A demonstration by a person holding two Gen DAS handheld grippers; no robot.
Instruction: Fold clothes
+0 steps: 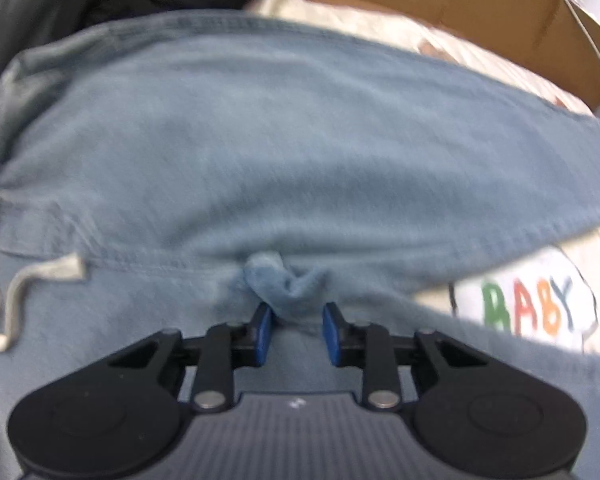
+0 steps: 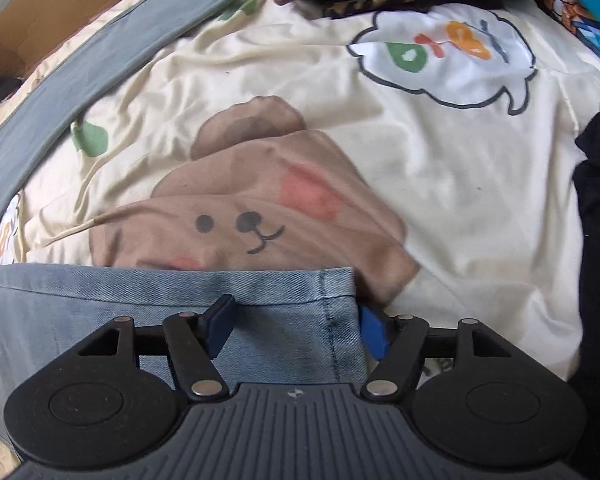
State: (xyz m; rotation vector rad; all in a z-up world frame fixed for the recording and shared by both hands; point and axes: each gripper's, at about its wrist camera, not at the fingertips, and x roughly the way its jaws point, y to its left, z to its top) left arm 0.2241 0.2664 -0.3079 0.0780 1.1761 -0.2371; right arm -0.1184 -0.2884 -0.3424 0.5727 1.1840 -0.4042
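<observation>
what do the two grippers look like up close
Both look alike: the left gripper and right gripper have a ribbed dark grey body, two round black discs, black linkage arms with silver pins, and black fingers faced with blue pads. No cables or sleeves show.

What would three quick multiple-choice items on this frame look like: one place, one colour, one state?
1. Where does the drawstring lie in the left wrist view?
A. left edge
B. right edge
C. top

2. What colour are the jeans?
A. black
B. light blue
C. red

3. How is the right tool?
A. open across the hem
B. shut on a sock
C. out of view

Key: A, it curls at the left edge; B, pale blue denim; A, its pads sit apart either side of the jeans hem.
</observation>
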